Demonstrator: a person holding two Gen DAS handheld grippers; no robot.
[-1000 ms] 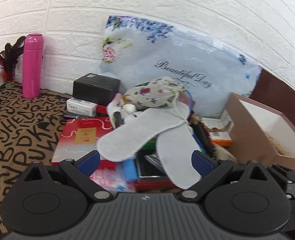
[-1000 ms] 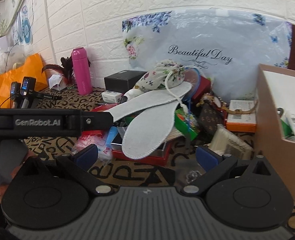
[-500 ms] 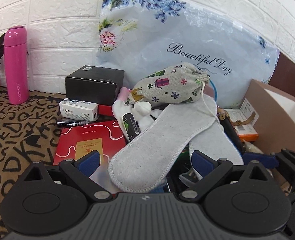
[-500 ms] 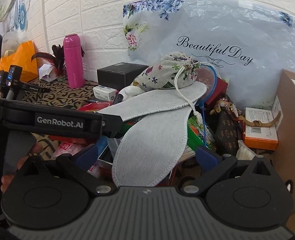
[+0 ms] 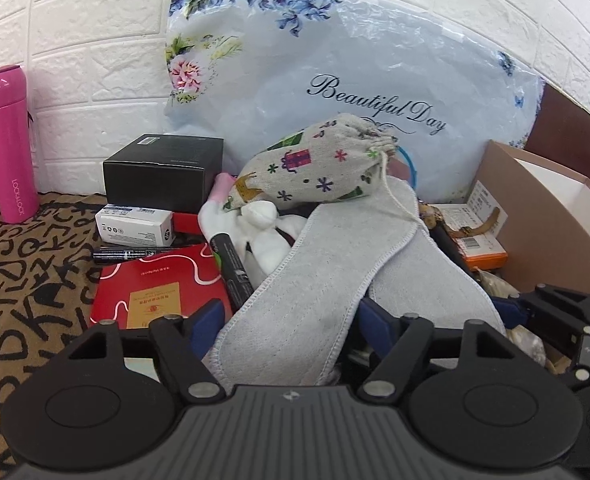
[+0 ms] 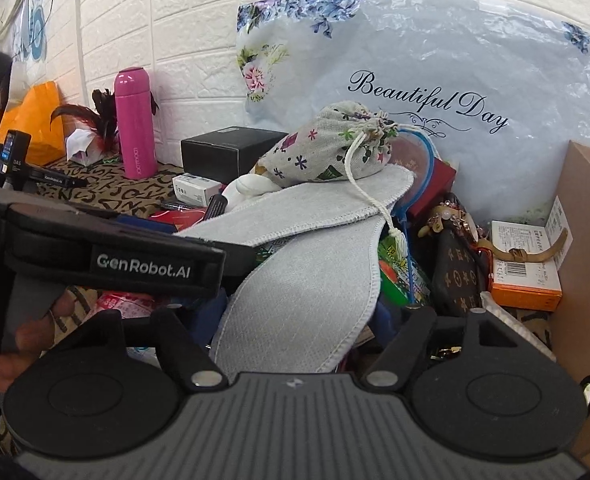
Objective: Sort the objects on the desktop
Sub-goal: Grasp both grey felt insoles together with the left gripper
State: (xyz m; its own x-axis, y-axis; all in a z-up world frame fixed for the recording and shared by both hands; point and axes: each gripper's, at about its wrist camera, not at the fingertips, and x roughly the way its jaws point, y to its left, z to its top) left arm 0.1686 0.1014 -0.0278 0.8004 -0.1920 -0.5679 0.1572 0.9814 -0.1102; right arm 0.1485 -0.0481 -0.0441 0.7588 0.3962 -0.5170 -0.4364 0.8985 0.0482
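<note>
**Both jaws closing around the grey insoles**

Behind your pile stands a white brick wall [image 5: 75, 60] with a floral bag [image 5: 335, 60] leaning on it. The surface [image 5: 23, 280] wears letter-print cloth. Upper insole [image 5: 315, 272] runs from near-left to far-right; lower insole [image 6: 307, 292] points away. Left gripper [image 5: 287, 320] and right gripper [image 6: 307, 320] each have a heel between closing jaws.

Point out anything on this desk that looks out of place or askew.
Two grey insoles lie crossed on top of the clutter, odd among boxes and pens. A printed drawstring pouch sits tilted on the upper one, its cord trailing down. The left gripper and right gripper are closing, one on each insole.
</note>
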